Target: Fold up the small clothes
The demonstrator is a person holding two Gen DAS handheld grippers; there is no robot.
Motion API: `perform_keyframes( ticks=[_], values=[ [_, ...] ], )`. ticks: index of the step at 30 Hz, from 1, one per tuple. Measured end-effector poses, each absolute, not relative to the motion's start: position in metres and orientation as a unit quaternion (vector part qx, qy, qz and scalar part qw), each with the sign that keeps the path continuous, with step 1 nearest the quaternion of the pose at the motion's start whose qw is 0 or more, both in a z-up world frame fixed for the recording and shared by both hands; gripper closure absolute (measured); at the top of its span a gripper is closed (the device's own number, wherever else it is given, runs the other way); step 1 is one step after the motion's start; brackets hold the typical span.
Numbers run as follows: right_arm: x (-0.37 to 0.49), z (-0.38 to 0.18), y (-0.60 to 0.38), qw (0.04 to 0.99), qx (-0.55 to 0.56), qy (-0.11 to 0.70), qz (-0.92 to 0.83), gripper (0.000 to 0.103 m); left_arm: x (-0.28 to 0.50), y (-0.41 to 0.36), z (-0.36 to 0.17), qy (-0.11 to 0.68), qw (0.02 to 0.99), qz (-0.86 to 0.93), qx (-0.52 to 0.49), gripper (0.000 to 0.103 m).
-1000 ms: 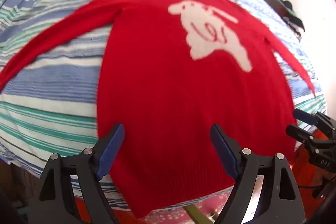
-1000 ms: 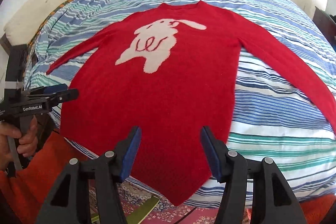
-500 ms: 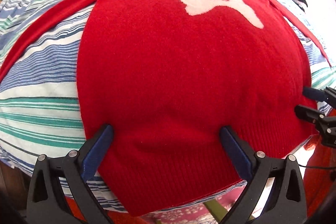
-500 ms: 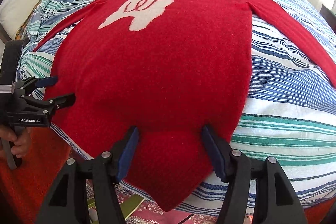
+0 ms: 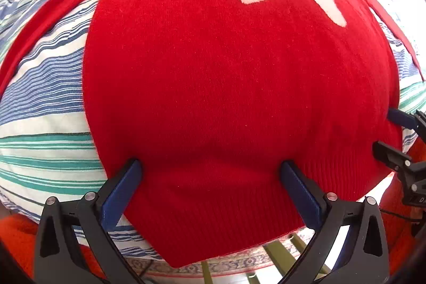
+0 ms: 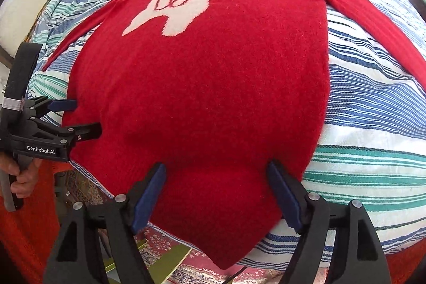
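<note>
One garment on site: a red knit sweater, long-sleeved, crew neck, with a single white animal motif on the chest carrying a red looped line. It lies face up and spread flat on a bed under a striped bedspread in blue, teal and white. Both sleeves are extended outward — one to each side, two counted. The ribbed hem hangs over the near edge of the mattress; in both wrist views the hem comes to a low point past the bed edge. The knit surface shows no folds in the body; a slight crease runs across it just above the hem, between the fingers.

Left gripper: jaws spread wide, blue-padded fingertips pressed against the sweater close to the hem, one pad near the garment's side edge. Nothing is clamped between them. The right wrist view shows the same tool from the side, held in a hand, its two fingers apart at the sweater's edge.

Right gripper: jaws likewise spread, both blue pads against the fabric above the hem, nothing pinched. It appears at the right margin of the left wrist view, fingers apart.

Containers: none observed in view. Below the bed edge — a patterned rug.
</note>
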State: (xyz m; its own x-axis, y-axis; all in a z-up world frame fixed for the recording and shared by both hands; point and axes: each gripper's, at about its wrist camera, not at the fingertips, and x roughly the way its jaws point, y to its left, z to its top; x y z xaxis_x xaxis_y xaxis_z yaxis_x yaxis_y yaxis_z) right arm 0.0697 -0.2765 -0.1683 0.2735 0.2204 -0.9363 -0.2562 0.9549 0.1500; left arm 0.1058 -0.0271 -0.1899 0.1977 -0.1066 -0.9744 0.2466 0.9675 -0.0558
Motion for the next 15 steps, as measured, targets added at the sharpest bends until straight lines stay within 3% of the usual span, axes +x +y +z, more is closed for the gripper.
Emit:
perform_keyframes(
  ticks=[6,11,15],
  values=[
    [0.053,-0.154,-0.273,0.831,-0.023,0.539,0.133,0.017,0.099,-0.028,-0.187,0.597,0.793,-0.113,0.044,0.0],
    [0.028,-0.092,-0.293,0.894,0.002,0.437,0.097,0.017,0.096,-0.008,-0.165,0.579,0.807,-0.112,-0.013,0.003],
    [0.009,-0.035,-0.313,0.931,0.052,0.356,0.07,0.016,0.083,0.014,-0.116,0.532,0.835,-0.117,-0.076,0.003]
  ],
)
